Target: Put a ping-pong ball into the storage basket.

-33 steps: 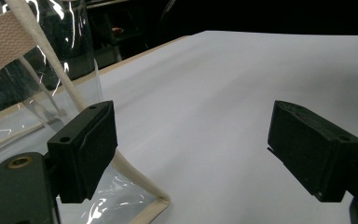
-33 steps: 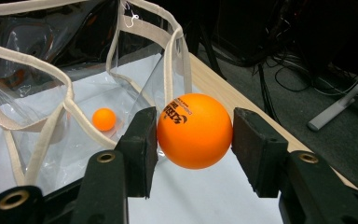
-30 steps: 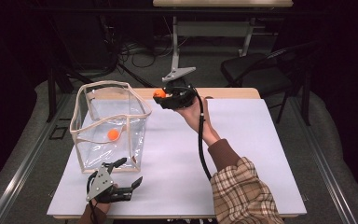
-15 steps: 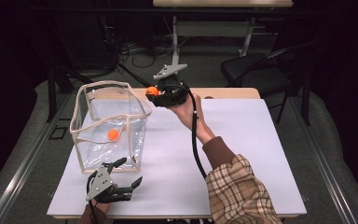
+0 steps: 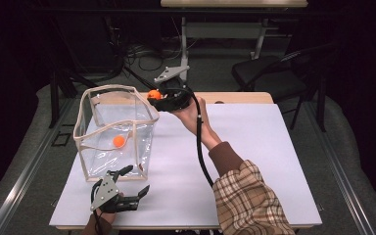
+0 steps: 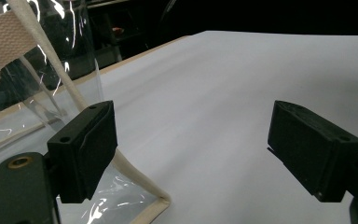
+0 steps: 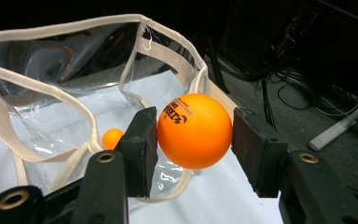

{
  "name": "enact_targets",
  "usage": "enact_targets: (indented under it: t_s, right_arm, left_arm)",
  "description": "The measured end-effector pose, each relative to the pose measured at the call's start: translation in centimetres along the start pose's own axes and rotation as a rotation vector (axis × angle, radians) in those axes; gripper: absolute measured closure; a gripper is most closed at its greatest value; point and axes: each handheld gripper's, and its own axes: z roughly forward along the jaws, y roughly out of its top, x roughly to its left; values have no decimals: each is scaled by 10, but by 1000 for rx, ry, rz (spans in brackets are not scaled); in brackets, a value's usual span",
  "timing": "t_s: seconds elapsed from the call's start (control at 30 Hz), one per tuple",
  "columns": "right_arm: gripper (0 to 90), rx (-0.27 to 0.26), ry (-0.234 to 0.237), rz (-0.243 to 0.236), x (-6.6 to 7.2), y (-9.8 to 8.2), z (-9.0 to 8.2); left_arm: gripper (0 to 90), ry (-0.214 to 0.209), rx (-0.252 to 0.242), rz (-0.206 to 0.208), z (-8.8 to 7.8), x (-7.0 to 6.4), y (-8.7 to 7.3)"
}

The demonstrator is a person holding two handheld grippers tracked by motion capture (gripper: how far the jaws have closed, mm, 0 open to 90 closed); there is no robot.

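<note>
Orange ping-pong ball (image 7: 195, 130) pinched between both pads of the right gripper (image 7: 195, 140), held at the far rim of the clear plastic bag (image 5: 115, 134), approx. over its corner, not yet inside. Judgement: to do the drop well, bring the ball fully over the mouth, clear of the cream fabric trim (image 7: 42, 88), lower a bit, then let go so it doesn't bounce off the rim. Bag stands upright on the white table (image 5: 254, 161), mouth gaping; one smaller-looking orange ball (image 5: 119, 141) lies on its floor. Left gripper (image 6: 191, 149) idles w/ jaws wide apart, nothing between them, just beside the bag's near corner.
</note>
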Motion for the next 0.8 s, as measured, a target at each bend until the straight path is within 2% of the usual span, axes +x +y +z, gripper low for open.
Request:
enact_targets:
  t_s: [0.8]
  right_arm:
    - [510,12,29,-40,22,13,22]
  left_arm:
    - [156,-2,-3,-2,0,0,0]
